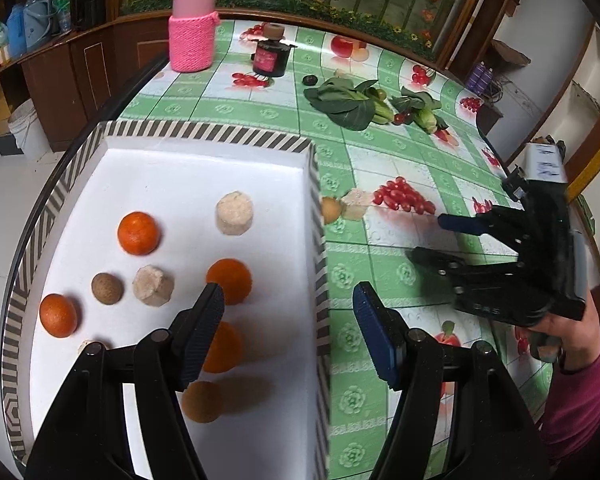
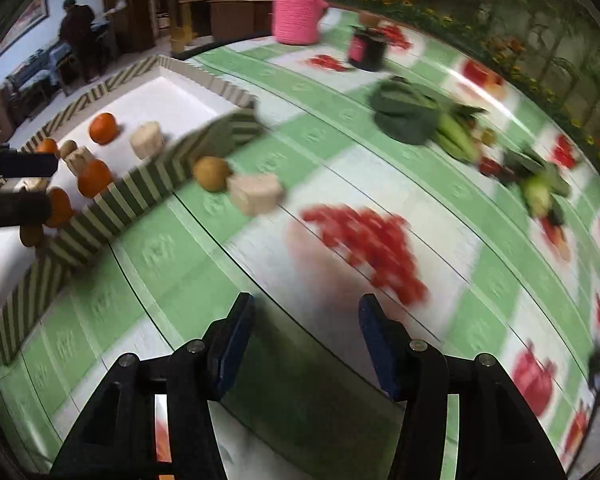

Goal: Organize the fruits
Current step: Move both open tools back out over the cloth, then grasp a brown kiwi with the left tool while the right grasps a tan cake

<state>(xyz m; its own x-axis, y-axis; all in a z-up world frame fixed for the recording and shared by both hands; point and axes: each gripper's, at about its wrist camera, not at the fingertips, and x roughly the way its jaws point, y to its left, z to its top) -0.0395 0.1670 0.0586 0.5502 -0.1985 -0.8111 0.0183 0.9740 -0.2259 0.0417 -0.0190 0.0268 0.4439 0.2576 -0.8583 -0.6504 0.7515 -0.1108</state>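
Observation:
A white tray with a striped rim holds several oranges, beige cut pieces and a small brown fruit. My left gripper hangs open over the tray's right side, with nothing between its fingers. Just outside the tray's right wall, a yellow-brown fruit and a beige block lie on the tablecloth. My right gripper is open and empty, low over the cloth, to the right of those two pieces. The right wrist view is motion-blurred.
A pink knitted flask and a dark jar stand at the table's far side. Leafy greens and small fruits lie at the back right. A sleeved hand holds the right gripper. A person stands in the far room.

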